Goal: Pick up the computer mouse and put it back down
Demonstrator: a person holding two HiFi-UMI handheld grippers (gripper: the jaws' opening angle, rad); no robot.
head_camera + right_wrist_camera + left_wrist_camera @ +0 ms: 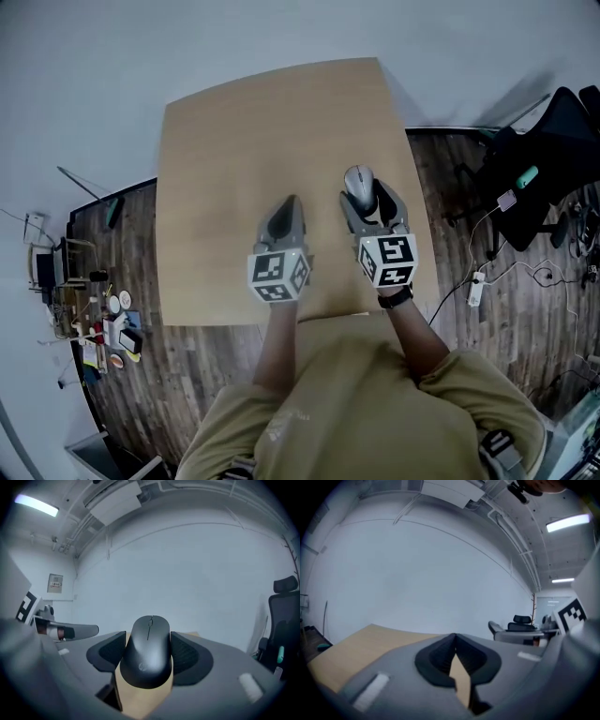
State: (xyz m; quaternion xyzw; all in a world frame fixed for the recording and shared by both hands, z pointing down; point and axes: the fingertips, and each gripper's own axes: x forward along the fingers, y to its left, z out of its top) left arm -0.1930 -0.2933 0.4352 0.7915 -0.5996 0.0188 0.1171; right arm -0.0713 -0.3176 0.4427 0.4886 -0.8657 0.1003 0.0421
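Pinches the black computer mouse point(149, 656) by its sides in the right gripper point(149, 637), nose poking past the jaw tips, apparently clear above the wooden table point(234, 141), left gripper point(454, 641) alongside, jaws pressed together on nothing.

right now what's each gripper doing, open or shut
left gripper: shut, jaws together, nothing between them
right gripper: shut on the dark oval computer mouse
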